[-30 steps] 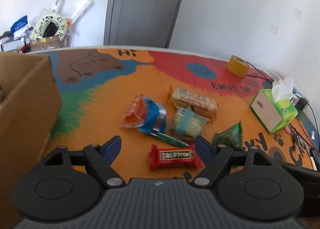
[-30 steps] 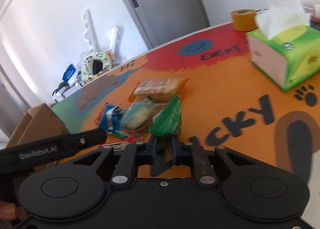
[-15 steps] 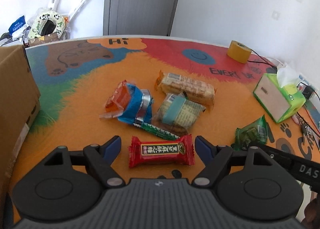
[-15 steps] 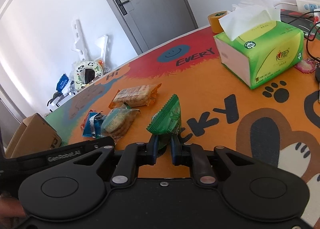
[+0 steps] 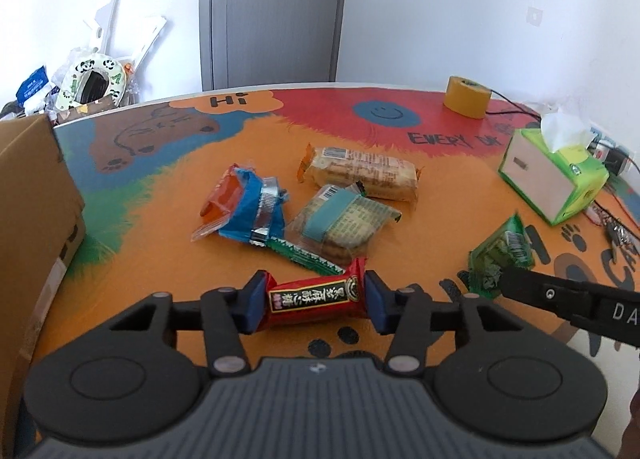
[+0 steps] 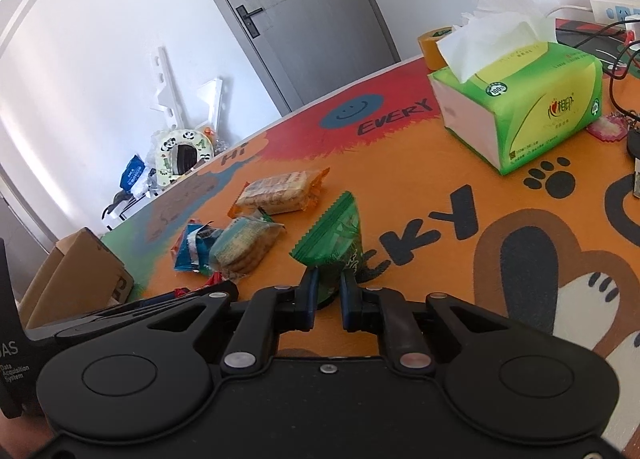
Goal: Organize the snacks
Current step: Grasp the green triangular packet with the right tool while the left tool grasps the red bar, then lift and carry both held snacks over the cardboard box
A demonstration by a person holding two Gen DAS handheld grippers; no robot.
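Note:
My left gripper is closed on a red snack bar at the near edge of the colourful table, one blue finger at each end. My right gripper is shut on a green snack packet, held upright; the packet also shows in the left wrist view. On the table lie a blue and orange packet, a clear biscuit packet, a long cracker packet and a thin green stick.
A cardboard box stands at the left edge of the table. A green tissue box and a yellow tape roll sit at the right and far right. Cables and keys lie beside the tissue box.
My left gripper has moved forward and closed its fingers on the ends of the red bar. My right gripper has drawn back to the right with the green packet still in it.

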